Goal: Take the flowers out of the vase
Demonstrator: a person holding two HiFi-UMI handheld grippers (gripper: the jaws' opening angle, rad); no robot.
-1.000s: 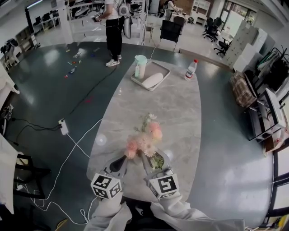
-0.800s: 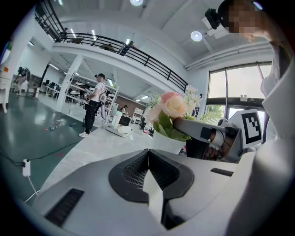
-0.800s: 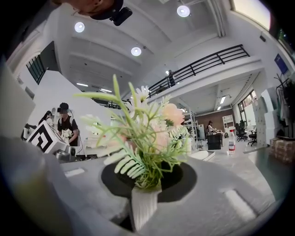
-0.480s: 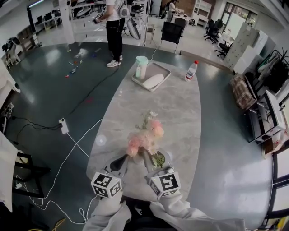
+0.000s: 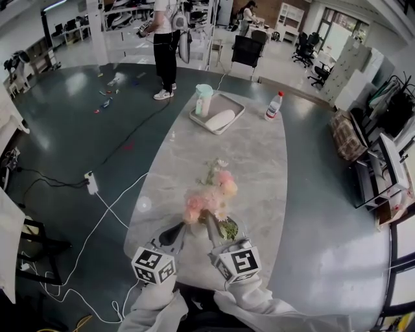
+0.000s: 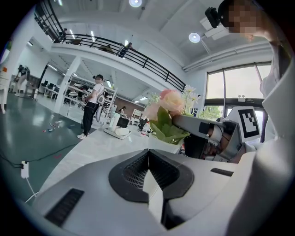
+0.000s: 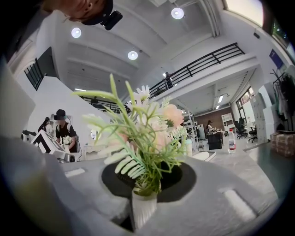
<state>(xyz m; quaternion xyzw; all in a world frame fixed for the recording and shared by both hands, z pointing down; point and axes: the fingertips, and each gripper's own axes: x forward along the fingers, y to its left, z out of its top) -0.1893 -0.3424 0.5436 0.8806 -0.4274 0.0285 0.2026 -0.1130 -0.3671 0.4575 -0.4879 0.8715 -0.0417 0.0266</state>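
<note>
With the right gripper point(image 7: 144, 193) clamped on the pink-and-cream artificial flowers point(image 5: 209, 196) in the white round vase point(image 6: 161, 145) and the left gripper point(image 6: 148, 171) shut empty, extraction seemed begun, needing a straight lift.

Site reads to us as a large open-plan office or lab hall, not a home. Head view: a polished grey floor point(image 5: 78, 130) surrounds a marble-topped table point(image 5: 194, 155). Rolling office chairs point(image 5: 303, 40) stand at upper right, a black chair point(image 5: 247, 45) at top centre, and workbenches with equipment point(image 5: 123, 14) at upper left. White cables point(image 5: 111, 209) and a power strip point(image 5: 91, 183) lie on the floor at left. A person point(image 5: 165, 45) stands near the top. Left gripper view: a railed mezzanine point(image 6: 120, 48) crosses the upper half, with recessed ceiling lights point(image 6: 194, 38) and tall windows point(image 6: 230, 94) at right.
</note>
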